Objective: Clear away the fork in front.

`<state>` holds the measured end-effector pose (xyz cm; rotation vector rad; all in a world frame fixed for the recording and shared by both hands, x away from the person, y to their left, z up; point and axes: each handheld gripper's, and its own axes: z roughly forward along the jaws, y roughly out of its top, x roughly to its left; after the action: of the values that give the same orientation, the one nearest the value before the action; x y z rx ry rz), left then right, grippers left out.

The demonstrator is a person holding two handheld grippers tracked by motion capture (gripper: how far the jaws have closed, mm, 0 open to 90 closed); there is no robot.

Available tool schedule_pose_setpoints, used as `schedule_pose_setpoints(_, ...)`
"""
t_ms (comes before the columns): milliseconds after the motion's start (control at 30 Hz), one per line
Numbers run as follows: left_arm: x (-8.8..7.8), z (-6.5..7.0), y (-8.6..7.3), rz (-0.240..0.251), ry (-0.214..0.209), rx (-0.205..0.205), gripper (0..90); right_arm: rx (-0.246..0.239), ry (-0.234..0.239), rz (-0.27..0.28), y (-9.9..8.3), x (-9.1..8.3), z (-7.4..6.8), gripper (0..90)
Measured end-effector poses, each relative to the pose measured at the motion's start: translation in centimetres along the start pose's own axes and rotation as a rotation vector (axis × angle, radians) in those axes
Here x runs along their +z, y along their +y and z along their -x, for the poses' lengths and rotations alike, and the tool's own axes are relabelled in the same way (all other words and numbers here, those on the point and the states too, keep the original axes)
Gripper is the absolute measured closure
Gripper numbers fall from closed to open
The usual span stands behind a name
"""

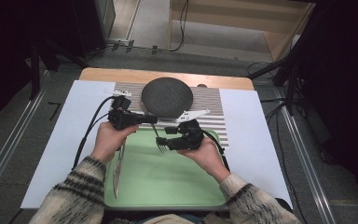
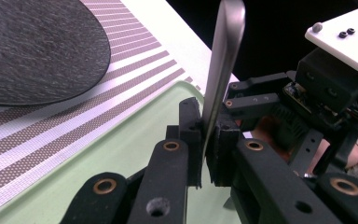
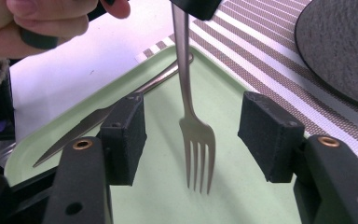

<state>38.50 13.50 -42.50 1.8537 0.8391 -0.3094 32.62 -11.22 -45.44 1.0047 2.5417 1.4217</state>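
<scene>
Over the pale green tray (image 1: 168, 186), smooth plastic with rounded corners, I have my left gripper (image 1: 152, 120) clenched on the flat steel handle of a fork (image 3: 196, 135), which hangs tines down above the tray; in the left gripper view the black foam-faced pads press the polished handle from both sides. My right gripper (image 3: 192, 140) stands released, its two blocky black pads well apart on either side of the fork's four tines and touching neither. A slim steel knife (image 1: 118, 170) lies along the tray's left edge, its pointed blade toward me. The hands come out of striped knit sleeves at the near edge of the table. Beyond the tray lies a placemat (image 1: 212, 105) with fine grey and white stripes of dotted weave, and on it a round dark grey disc (image 1: 167, 96) with a speckled, felt-like surface. A white sheet (image 1: 70, 130) covers the table (image 1: 168, 74), whose light wooden edge shows at the far side. No readable writing or brand mark shows on any of these things.
</scene>
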Motion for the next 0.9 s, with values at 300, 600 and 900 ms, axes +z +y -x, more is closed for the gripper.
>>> schedule_pose_setpoints(300, -1.0, 0.2, 0.1, -0.015, -0.009, -0.005, 86.9, -0.016, -0.021, -0.017, -0.7, -1.1, 0.8, 32.3)
schedule_pose_setpoints(600, -1.2, 0.8, -0.2, -0.07, -0.028, -0.001, 86.9, 0.026, -0.031, -0.008, -1.6, -2.3, 2.0, 27.9)
schedule_pose_setpoints(900, -1.7, 0.9, -1.2, -0.118, -0.053, 0.001, 86.9, 0.041, -0.092, 0.003, -2.6, -3.4, 2.7, 28.0)
